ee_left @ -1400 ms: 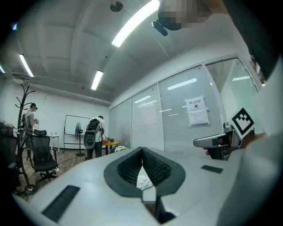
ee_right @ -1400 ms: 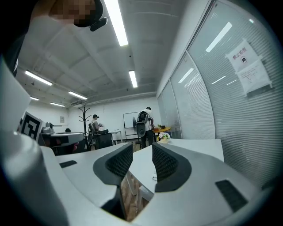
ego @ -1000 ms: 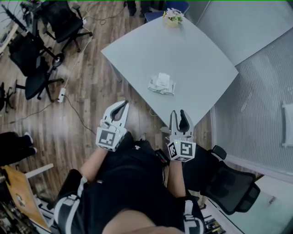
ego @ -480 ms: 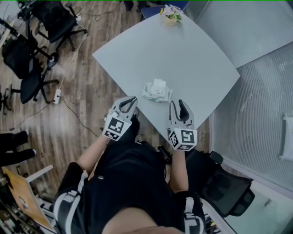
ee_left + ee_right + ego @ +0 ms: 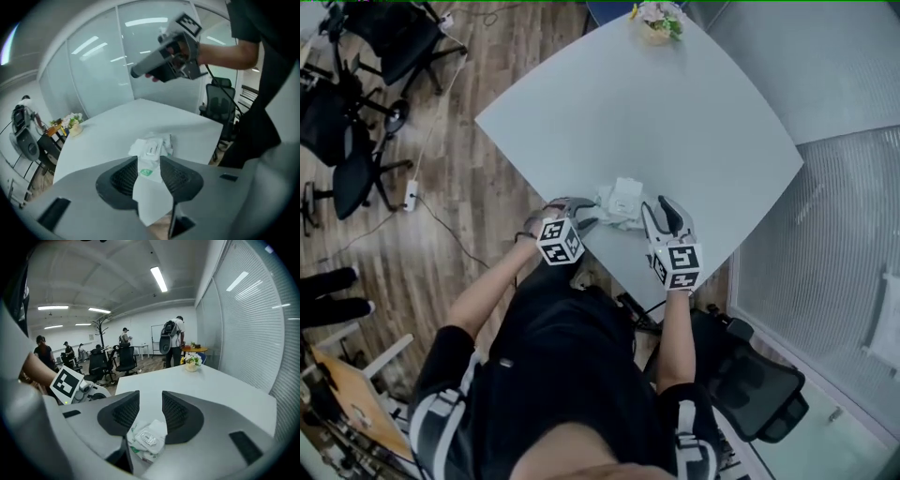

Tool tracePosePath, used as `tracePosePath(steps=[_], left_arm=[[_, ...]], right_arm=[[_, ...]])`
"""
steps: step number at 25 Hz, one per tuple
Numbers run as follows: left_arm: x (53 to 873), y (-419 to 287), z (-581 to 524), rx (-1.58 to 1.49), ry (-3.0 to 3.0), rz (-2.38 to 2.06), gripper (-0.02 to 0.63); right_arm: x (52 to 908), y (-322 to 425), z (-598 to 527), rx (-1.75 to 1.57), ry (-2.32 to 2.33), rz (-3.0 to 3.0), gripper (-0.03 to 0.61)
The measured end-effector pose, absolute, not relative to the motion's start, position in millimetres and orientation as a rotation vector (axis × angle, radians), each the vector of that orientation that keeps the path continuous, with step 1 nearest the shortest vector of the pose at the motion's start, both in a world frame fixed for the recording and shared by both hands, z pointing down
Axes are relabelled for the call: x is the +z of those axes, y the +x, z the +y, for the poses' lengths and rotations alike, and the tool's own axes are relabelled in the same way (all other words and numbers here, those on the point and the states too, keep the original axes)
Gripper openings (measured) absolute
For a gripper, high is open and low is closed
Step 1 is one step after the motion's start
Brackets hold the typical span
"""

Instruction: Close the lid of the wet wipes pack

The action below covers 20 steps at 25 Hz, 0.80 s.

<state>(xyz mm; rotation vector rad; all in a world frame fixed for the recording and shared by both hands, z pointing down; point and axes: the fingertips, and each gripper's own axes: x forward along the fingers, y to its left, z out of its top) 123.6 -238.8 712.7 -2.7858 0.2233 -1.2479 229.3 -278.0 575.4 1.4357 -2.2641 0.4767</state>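
The wet wipes pack [image 5: 622, 202] is a crumpled white pouch with green print and a white flap lid on top. It lies near the front corner of the grey table [image 5: 675, 112]. My left gripper [image 5: 581, 214] reaches in from the pack's left; its jaws are opening, nothing is between them, and the pack [image 5: 151, 149] lies just ahead of them. My right gripper [image 5: 662, 215] stands at the pack's right side, its jaws also opening and holding nothing, with the pack [image 5: 147, 439] below and in front. Whether the lid is raised I cannot tell.
A small pot of flowers [image 5: 654, 21] sits at the table's far corner. Black office chairs [image 5: 356, 169] and a floor cable stand to the left on the wooden floor. Another chair [image 5: 755, 384] is behind the person at the right, beside a glass wall [image 5: 834, 234].
Both grippers came forward from above the person's lap to the table's front corner, one on each side of the pack. The left gripper rolled and its jaws went from shut to open.
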Motion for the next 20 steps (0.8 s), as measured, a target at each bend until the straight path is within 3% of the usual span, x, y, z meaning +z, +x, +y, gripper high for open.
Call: tracePosePath(steps=[9, 20], left_arm=[[809, 149, -278, -1.460, -2.698, -0.051, 0.142], [836, 154, -281, -1.659, -2.732, -0.259, 0.143]], right_arm=[[685, 223, -332, 0.590, 1.024, -2.145, 0.173], [782, 224, -361, 0.688, 0.571, -2.014, 0.193]])
